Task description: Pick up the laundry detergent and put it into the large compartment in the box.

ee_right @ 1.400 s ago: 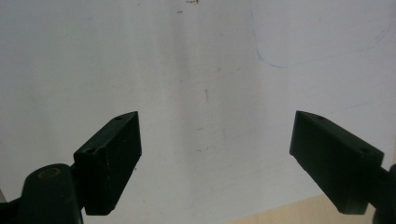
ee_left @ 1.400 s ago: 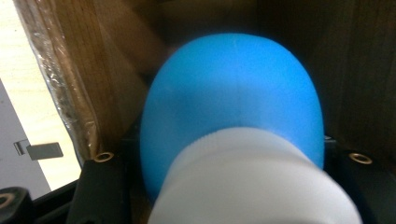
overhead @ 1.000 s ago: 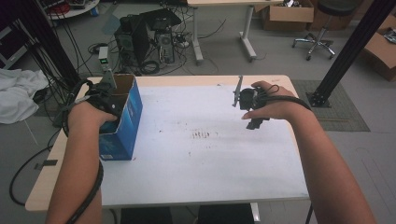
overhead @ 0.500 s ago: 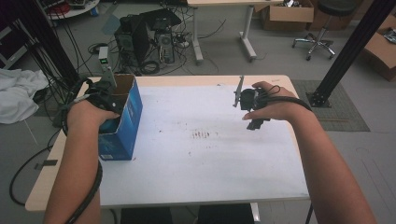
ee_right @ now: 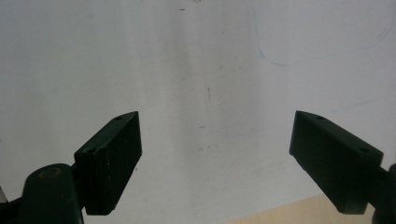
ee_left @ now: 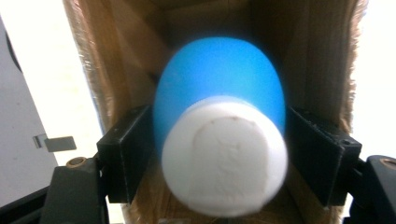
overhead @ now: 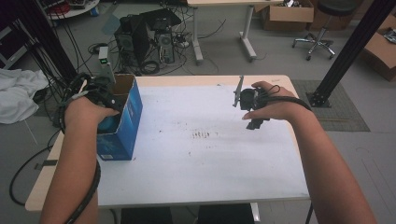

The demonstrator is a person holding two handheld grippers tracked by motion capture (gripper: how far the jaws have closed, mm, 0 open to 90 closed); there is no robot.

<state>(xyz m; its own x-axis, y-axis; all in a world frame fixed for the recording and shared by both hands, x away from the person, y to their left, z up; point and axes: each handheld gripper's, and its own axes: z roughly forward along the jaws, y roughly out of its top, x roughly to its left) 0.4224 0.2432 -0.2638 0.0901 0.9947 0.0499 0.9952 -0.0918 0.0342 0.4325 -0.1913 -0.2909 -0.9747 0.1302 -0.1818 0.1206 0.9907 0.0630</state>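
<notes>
Blue bottle (ee_left: 219, 93) with white cap (ee_left: 224, 156), inside the cardboard box (overhead: 122, 116), clamped by the left gripper (ee_left: 219, 154) across its body. Probably light, smooth plastic, slippery; better held just below the cap. Right gripper (ee_right: 215, 158) wide, empty, well apart from the box.

One blue bottle (ee_left: 219, 88), one box (overhead: 122, 122), two tongs.

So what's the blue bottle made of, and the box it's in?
The blue bottle looks like smooth plastic with a matte sheen; its white cap seems plastic too, though the picture is blurred. The left gripper has a jaw on each side of it. The box looks like cardboard: brown, fibrous inner walls with frayed edges, and a printed blue outside.
</notes>
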